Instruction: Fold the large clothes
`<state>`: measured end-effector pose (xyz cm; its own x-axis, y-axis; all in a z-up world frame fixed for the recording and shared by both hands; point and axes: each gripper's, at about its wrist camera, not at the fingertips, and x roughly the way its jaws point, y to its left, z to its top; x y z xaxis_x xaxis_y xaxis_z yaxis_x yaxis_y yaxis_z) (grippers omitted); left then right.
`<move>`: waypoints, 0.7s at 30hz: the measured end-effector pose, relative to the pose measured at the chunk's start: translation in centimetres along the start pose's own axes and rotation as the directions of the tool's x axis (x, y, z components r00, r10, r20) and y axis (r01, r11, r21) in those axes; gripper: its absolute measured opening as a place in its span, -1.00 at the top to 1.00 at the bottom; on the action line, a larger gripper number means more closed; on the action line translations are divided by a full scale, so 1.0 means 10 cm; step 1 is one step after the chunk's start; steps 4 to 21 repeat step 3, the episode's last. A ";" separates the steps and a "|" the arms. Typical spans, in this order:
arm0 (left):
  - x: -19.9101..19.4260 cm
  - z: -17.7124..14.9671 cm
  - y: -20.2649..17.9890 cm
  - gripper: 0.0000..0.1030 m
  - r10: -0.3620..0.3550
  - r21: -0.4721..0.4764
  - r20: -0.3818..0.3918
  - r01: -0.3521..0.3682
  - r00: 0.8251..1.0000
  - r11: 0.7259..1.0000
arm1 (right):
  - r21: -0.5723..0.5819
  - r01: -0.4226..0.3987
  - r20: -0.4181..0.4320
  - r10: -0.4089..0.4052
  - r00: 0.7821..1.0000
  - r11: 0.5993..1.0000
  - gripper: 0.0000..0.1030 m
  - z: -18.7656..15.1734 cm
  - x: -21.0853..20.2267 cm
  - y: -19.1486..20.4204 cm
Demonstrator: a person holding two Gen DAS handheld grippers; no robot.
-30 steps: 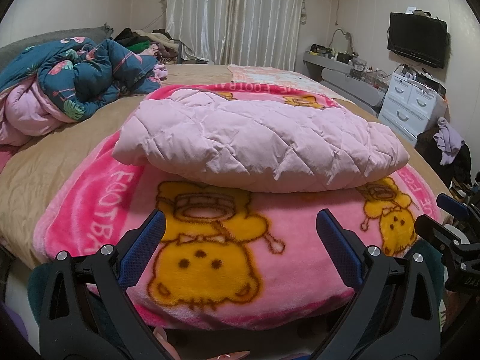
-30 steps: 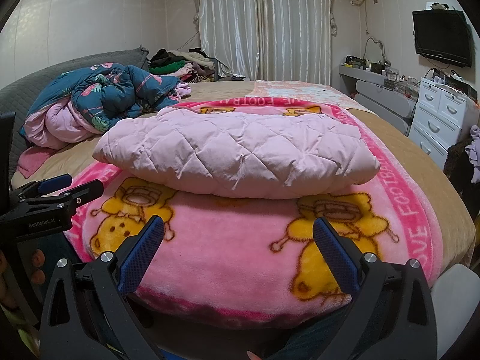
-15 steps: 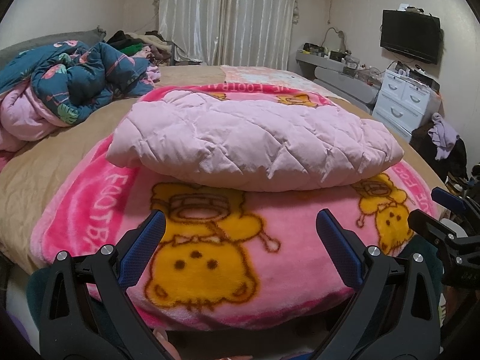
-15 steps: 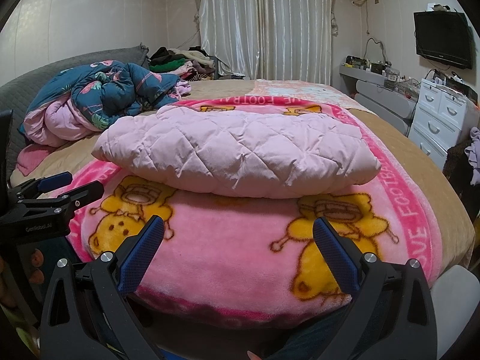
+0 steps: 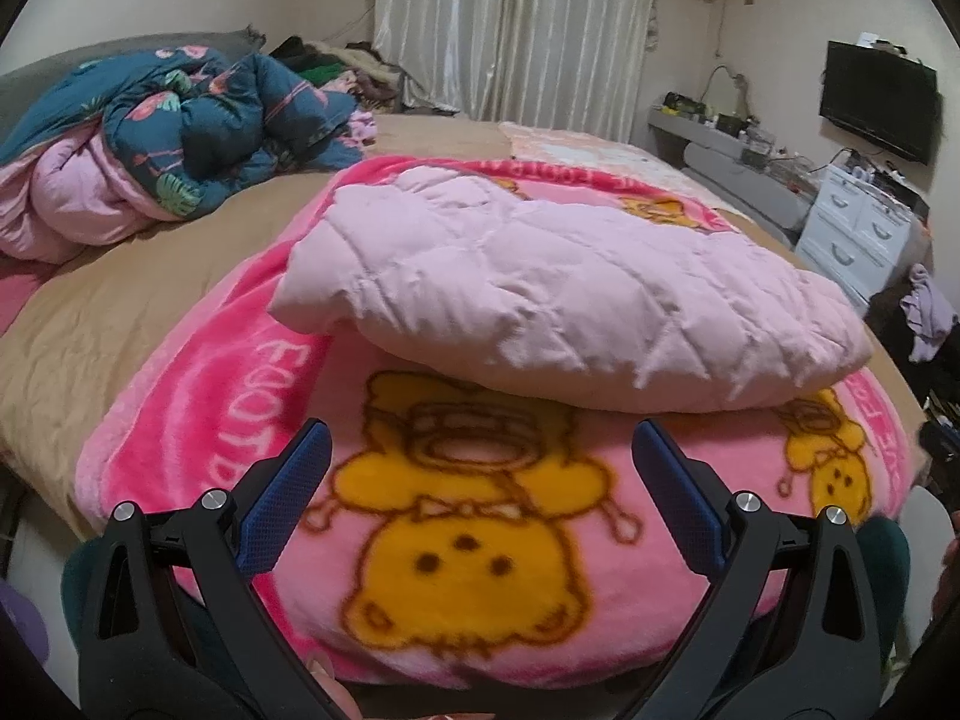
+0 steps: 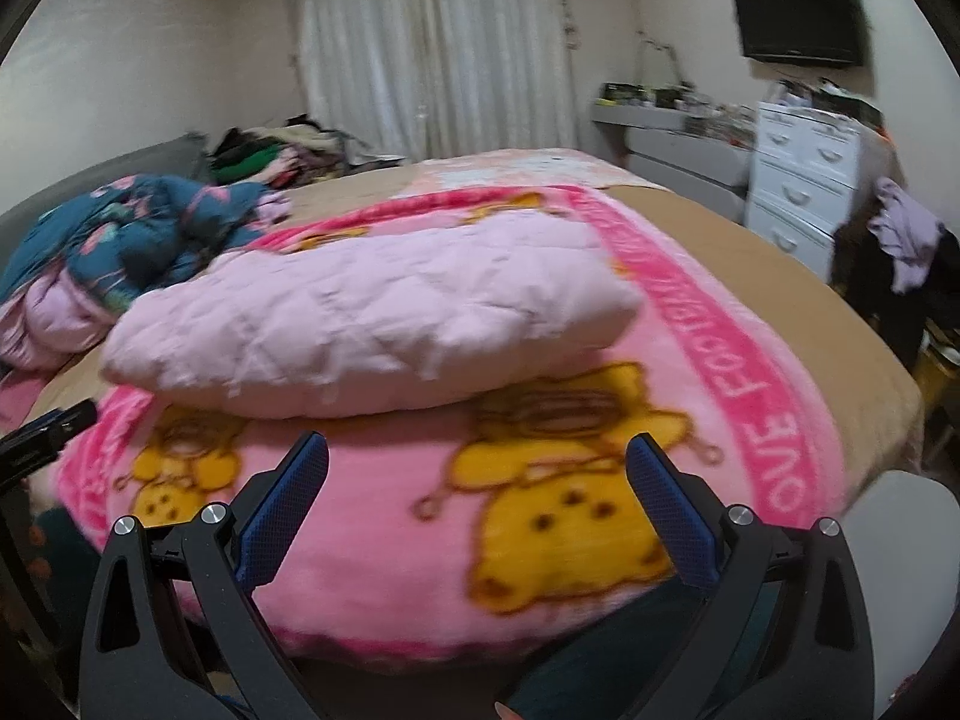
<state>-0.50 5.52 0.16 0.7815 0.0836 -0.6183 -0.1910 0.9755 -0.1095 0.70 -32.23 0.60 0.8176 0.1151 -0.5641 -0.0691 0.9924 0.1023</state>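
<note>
A pale pink quilted garment (image 5: 558,306) lies folded in a thick bundle on a pink fleece blanket (image 5: 468,516) with yellow cartoon figures, spread on the bed. It also shows in the right wrist view (image 6: 372,324) on the blanket (image 6: 540,516). My left gripper (image 5: 477,438) is open and empty, just short of the blanket's near part, below the garment. My right gripper (image 6: 477,450) is open and empty, likewise in front of the garment. The left gripper's tip (image 6: 54,426) shows at the left edge of the right wrist view.
A crumpled teal and pink duvet (image 5: 180,138) lies at the bed's left. A clothes pile (image 6: 270,150) sits at the far end by the curtains. A white drawer unit (image 6: 804,180), a wall TV (image 5: 876,96) and draped clothes (image 6: 906,234) stand on the right. Tan bedsheet (image 5: 120,312) surrounds the blanket.
Both grippers stayed open and empty. The left view moved closer and a bit right; the right view swung right with motion blur, so the garment sits further left in it.
</note>
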 end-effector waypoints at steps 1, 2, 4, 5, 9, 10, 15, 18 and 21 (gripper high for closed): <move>0.04 0.03 0.07 -0.82 0.013 -0.009 -0.005 -0.013 1.000 1.000 | 0.015 0.040 0.006 -0.040 0.999 0.999 -0.92 0.01 0.02 -0.18; 0.11 0.09 0.19 -0.82 0.045 -0.023 -0.011 -0.046 0.999 0.999 | 0.027 0.077 0.010 -0.078 0.997 0.997 -0.92 0.02 0.04 -0.32; 0.19 0.17 0.36 -0.82 0.081 -0.046 -0.023 -0.082 0.996 0.996 | 0.053 0.140 0.011 -0.141 0.990 0.989 -0.92 0.02 0.08 -0.56; 0.19 0.17 0.36 -0.82 0.081 -0.046 -0.023 -0.082 0.996 0.996 | 0.053 0.140 0.011 -0.141 0.990 0.989 -0.92 0.02 0.08 -0.56; 0.19 0.17 0.36 -0.82 0.081 -0.046 -0.023 -0.082 0.996 0.996 | 0.053 0.140 0.011 -0.141 0.990 0.989 -0.92 0.02 0.08 -0.56; 0.19 0.17 0.36 -0.82 0.081 -0.046 -0.023 -0.082 0.996 0.996 | 0.053 0.140 0.011 -0.141 0.990 0.989 -0.92 0.02 0.08 -0.56; 0.19 0.17 0.36 -0.82 0.081 -0.046 -0.023 -0.082 0.996 0.996 | 0.053 0.140 0.011 -0.141 0.990 0.989 -0.92 0.02 0.08 -0.56; 0.19 0.17 0.36 -0.82 0.081 -0.046 -0.023 -0.082 0.996 0.996 | 0.053 0.140 0.011 -0.141 0.990 0.989 -0.92 0.02 0.08 -0.56; 0.19 0.17 0.36 -0.82 0.081 -0.046 -0.023 -0.082 0.996 0.996 | 0.053 0.140 0.011 -0.141 0.990 0.989 -0.92 0.02 0.08 -0.56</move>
